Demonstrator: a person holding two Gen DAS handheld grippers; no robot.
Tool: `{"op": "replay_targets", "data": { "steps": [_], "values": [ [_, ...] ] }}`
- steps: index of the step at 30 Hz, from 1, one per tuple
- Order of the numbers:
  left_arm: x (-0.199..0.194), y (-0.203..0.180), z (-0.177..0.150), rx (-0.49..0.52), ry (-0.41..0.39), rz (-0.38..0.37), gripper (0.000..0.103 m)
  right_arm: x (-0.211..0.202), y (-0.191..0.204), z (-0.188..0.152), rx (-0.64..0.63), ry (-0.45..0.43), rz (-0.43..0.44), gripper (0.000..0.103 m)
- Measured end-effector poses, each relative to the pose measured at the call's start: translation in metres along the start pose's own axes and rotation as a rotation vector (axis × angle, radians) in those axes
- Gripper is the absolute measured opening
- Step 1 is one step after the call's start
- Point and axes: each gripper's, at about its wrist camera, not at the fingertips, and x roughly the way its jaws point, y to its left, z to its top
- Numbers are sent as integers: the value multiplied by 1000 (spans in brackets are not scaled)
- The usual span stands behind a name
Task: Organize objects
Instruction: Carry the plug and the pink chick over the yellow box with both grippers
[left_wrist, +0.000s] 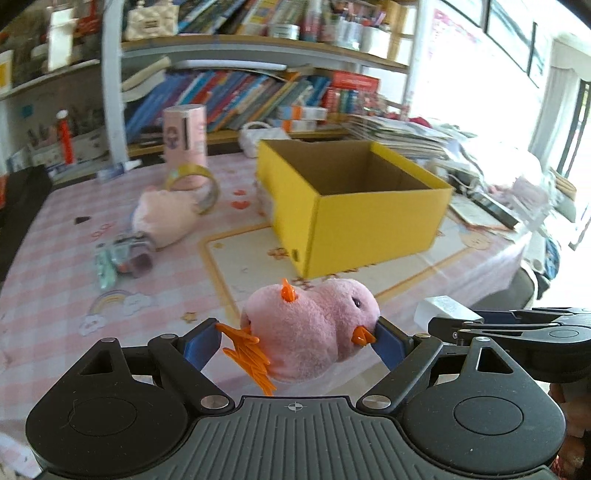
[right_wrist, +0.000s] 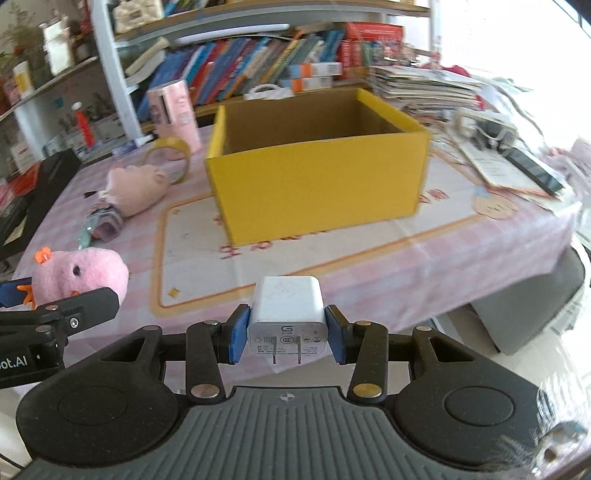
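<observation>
My left gripper (left_wrist: 299, 341) clamps the chick (left_wrist: 310, 332), my right gripper (right_wrist: 287, 334) the charger (right_wrist: 286, 314); both hang just before the open box (right_wrist: 317, 184); tape (left_wrist: 194, 184) lies left of the box.

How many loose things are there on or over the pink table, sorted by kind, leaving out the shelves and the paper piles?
Plush toys: 2, a pink chick in the left tool and one lying flat
Chargers: 1, white, in the right tool
Tape rolls: 1
Yellow boxes: 1
Pink cylinders: 1
Total: 6
</observation>
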Motion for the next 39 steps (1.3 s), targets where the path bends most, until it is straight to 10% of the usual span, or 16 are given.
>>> {"op": "replay_targets", "data": {
  "steps": [39],
  "values": [
    [33,-66,56,169,-100,-85,89,-3,-74,35,96,-85,-106,41]
  ]
}}
